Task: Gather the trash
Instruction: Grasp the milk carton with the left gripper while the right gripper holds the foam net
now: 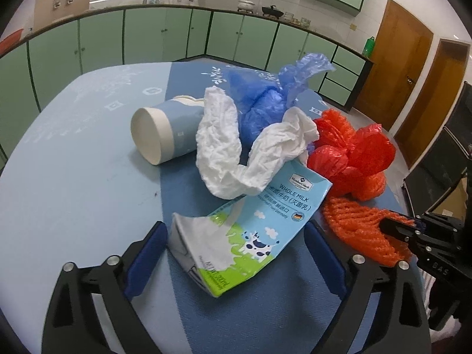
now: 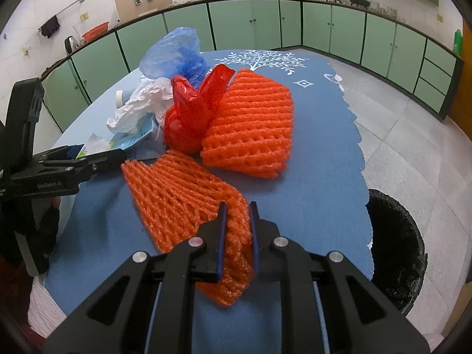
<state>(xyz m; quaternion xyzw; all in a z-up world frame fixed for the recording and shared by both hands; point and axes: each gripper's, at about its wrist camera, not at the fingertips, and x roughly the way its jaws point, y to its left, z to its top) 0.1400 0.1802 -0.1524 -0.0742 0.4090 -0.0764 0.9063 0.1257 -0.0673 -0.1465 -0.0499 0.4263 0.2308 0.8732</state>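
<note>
Trash: a small heap on a round table with a blue cloth (image 1: 73, 194), all close together near the middle.
Left gripper (image 1: 236, 253): the tongs stand wide. The flattened blue and white milk carton with a cartoon cow (image 1: 250, 230) lies between the two blue pads, and the pads do not press on it.
Right gripper (image 2: 238, 230): the tongs are narrow and pinch the near end of a flat orange foam net sleeve (image 2: 180, 194). The rest of this net lies on the cloth, near the table's front edge.
Milk carton: it lies flat on the cloth, with one end tucked under the crumpled white paper tissue (image 1: 236, 153).
Tissue: it curls like a bent strip across the carton's far end and leans on the cup and the blue bag.
Cup: a pale blue paper cup with a white rim (image 1: 159, 132) lies on its side, with its open mouth facing the left gripper's camera. It touches the tissue.
Blue bag: a scrunched blue plastic bag (image 1: 262, 97) sits behind the tissue, toward the far edge of the table.
Red bag: a knotted red plastic bag (image 1: 351, 153) sits just beside the tissue and the carton.
Second net: a puffed-up orange foam net (image 2: 250, 129) rests against the red bag, beyond the flat net.
Bin: a round bin with a black liner (image 2: 395, 247) stands on the tiled floor, just beside the table's right edge.
</note>
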